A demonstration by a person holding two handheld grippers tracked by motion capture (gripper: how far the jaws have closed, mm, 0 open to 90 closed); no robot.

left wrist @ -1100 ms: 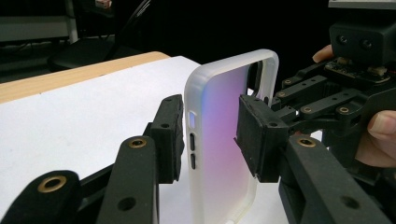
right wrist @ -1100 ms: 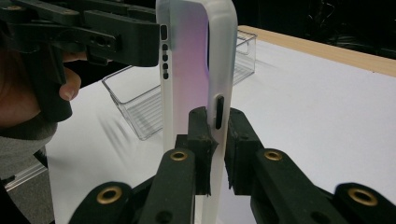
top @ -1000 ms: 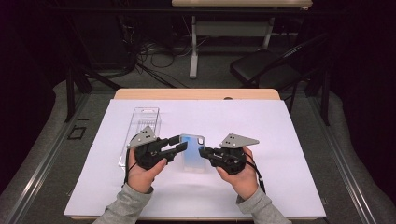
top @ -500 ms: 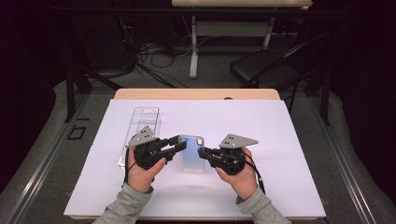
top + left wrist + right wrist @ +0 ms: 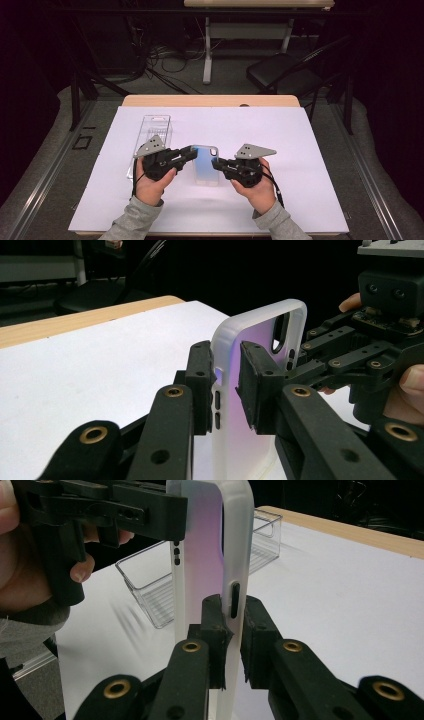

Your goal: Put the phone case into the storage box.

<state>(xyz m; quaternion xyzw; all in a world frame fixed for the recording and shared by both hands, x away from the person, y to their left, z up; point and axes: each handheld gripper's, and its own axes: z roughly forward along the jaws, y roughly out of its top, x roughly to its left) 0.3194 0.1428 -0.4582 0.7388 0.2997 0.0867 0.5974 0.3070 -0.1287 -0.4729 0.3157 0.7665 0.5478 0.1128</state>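
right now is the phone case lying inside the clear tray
No, the phone case is held up between the two grippers, apart from the clear tray behind the left gripper.

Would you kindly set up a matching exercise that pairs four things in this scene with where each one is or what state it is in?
Things:
1. phone case
2. clear plastic tray
3. left gripper
4. right gripper

Places or states:
A. lies on the white sheet behind the left hand, apart from both grippers
B. clamped on the case's edge by the long side slot
C. held up between both grippers, frosted and translucent
D. jaws just closing on the case's edge with the small button cut-outs

Pairs: 1-C, 2-A, 3-D, 4-B
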